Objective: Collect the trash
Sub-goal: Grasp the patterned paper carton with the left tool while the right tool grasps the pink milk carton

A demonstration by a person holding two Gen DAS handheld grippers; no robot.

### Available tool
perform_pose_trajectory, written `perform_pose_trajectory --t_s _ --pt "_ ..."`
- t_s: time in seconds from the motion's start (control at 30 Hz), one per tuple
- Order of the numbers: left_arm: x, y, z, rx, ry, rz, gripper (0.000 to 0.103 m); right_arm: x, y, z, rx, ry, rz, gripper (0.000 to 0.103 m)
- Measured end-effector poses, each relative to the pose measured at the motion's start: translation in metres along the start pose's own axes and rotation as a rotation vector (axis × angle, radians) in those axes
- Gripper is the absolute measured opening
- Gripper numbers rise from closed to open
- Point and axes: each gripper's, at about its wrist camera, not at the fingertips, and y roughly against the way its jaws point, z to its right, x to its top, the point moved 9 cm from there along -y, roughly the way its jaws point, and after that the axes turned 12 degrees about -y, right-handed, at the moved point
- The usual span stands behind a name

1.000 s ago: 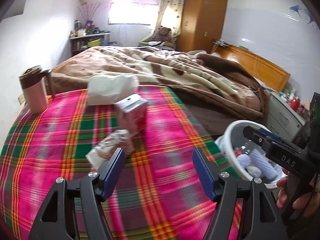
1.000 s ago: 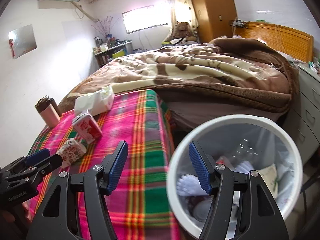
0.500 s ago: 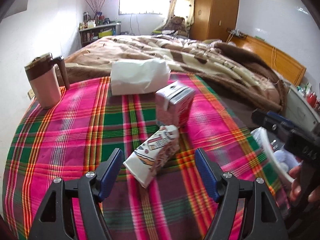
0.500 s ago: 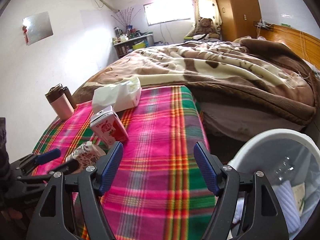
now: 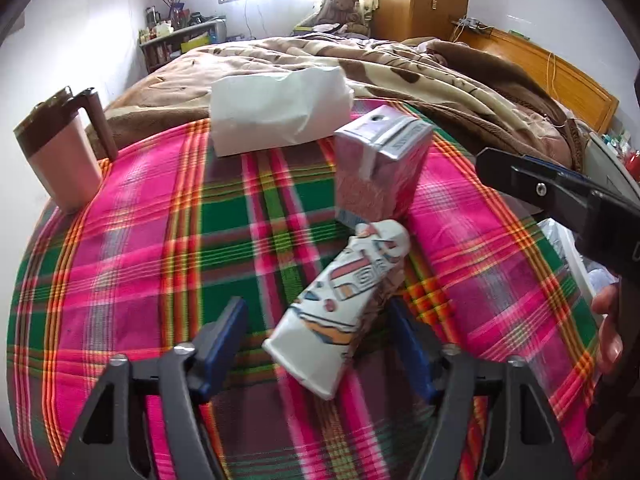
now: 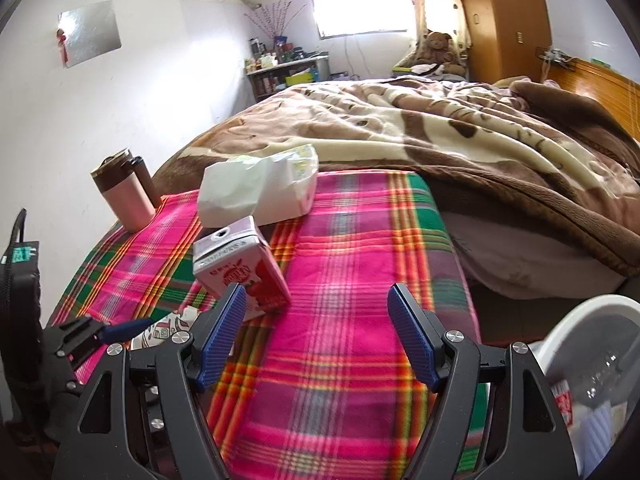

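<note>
Where a second ago it hung short, the left gripper (image 5: 316,336) now straddles the crumpled carton (image 5: 340,308) near the counter's (image 5: 132,264) front edge, fingers closing, not yet clamped; the right gripper (image 6: 316,336) gapes empty.

Home bedroom. Big bed (image 6: 460,148) with rumpled brown blanket, wooden wardrobe (image 6: 504,16), teddy bear (image 6: 438,46) by the curtained window (image 6: 360,14). Cluttered shelf (image 6: 288,72) against the white wall.
</note>
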Motion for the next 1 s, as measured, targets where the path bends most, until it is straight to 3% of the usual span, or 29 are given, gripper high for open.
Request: perform_pose_trajectory --t_s 0.1,0.27,0.5,0.7,0.77,0.83,1.0 --pt "-0.003 0.001 -0.01 0.005 0.03 -0.001 0.05 -0.004 -0.007 -0.007 0.012 0.029 -0.016 0.075" --pt "-0.008 0.004 -0.028 0.003 0.09 0.011 0.04 -0.008 -0.017 -0.016 0.027 0.042 -0.045 0.075" --pt "-0.022 0.006 -0.06 0.053 0.192 0.005 0.04 -0.013 -0.027 -0.032 0.038 0.111 -0.057 0.075" --pt "-0.025 0.005 -0.07 0.049 0.235 0.012 0.041 -0.008 -0.036 -0.038 0.008 0.178 -0.037 0.077" --pt "-0.026 0.003 -0.072 0.047 0.237 0.009 0.043 -0.006 -0.043 -0.038 0.007 0.172 -0.048 0.077" --pt "-0.025 0.002 -0.073 0.043 0.241 0.012 0.054 -0.006 -0.046 -0.038 0.012 0.159 -0.057 0.077" --pt "-0.019 -0.001 -0.07 0.032 0.23 0.02 0.061 -0.008 -0.055 -0.035 0.003 0.132 -0.091 0.077"
